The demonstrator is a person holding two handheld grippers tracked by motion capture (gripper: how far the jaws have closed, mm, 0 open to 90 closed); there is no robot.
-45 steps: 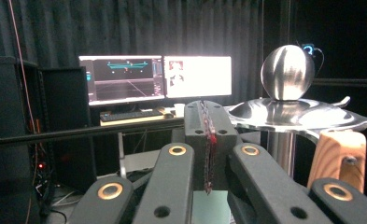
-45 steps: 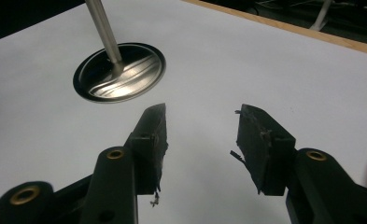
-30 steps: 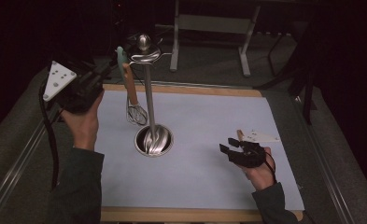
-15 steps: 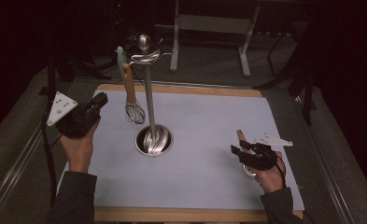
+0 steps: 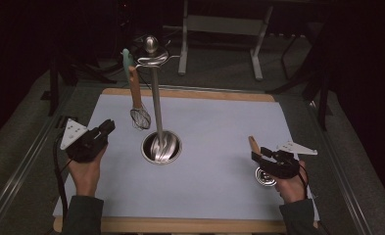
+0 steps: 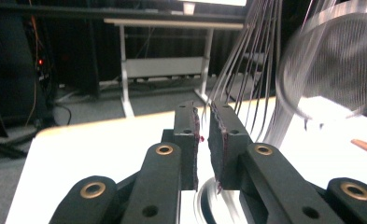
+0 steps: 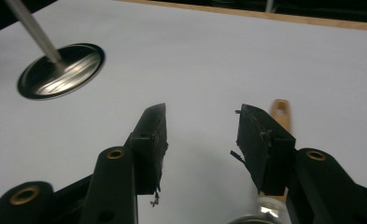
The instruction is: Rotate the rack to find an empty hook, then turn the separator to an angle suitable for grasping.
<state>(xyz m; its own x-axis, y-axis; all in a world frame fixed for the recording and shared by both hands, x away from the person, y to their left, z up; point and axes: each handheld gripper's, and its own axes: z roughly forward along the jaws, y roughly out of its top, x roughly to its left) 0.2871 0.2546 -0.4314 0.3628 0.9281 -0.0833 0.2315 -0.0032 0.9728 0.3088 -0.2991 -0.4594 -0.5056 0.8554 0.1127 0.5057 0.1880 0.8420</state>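
Beneath the right gripper (image 5: 263, 157), whose jaws stood apart with nothing pressed between them, a wooden-handled utensil (image 5: 253, 144) lay flat on the white mat (image 5: 219, 127). Its handle ran forward past the right jaw, and its metal head (image 5: 265, 177) rested under the hand. The right hand was therefore much the nearer one. The left gripper (image 5: 104, 132), its jaws just opened to a narrow, empty gap, hovered well apart, beside the stand (image 5: 161, 146) holding a whisk (image 5: 140, 117).
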